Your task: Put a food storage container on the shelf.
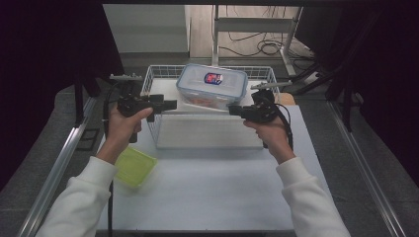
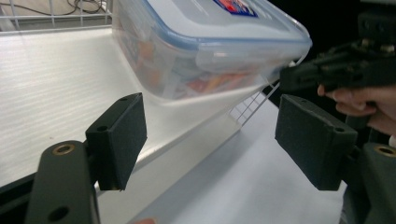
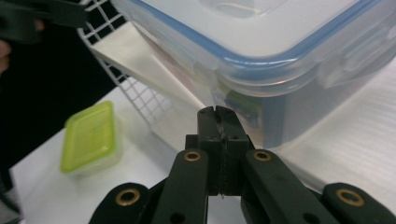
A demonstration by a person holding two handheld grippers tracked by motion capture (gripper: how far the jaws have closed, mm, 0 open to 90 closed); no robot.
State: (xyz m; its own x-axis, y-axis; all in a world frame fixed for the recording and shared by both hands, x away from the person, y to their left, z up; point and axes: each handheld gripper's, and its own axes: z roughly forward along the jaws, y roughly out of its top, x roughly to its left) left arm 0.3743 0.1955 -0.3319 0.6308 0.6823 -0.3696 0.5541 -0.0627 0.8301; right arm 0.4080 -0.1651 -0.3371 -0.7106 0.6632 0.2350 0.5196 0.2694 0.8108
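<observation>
Right now the clear lidded container sits tilted in the wire basket at the 12 o'clock side of the surface, its lower edge resting on the white panel lining the basket. The left hand-held gripper, at about 10 o'clock, has its jaws spread wide and holds nothing. The right hand-held gripper, at about 1 o'clock, has its jaws pressed together with nothing between them, its tip just beside the container's near corner.

The likely trouble is the tilt: a push from the closed right tip could slide the container along the smooth panel or tip it further. The left jaws may also catch the basket wire on the way in. The small green box at 8 o'clock sits near the left forearm and could be knocked.
</observation>
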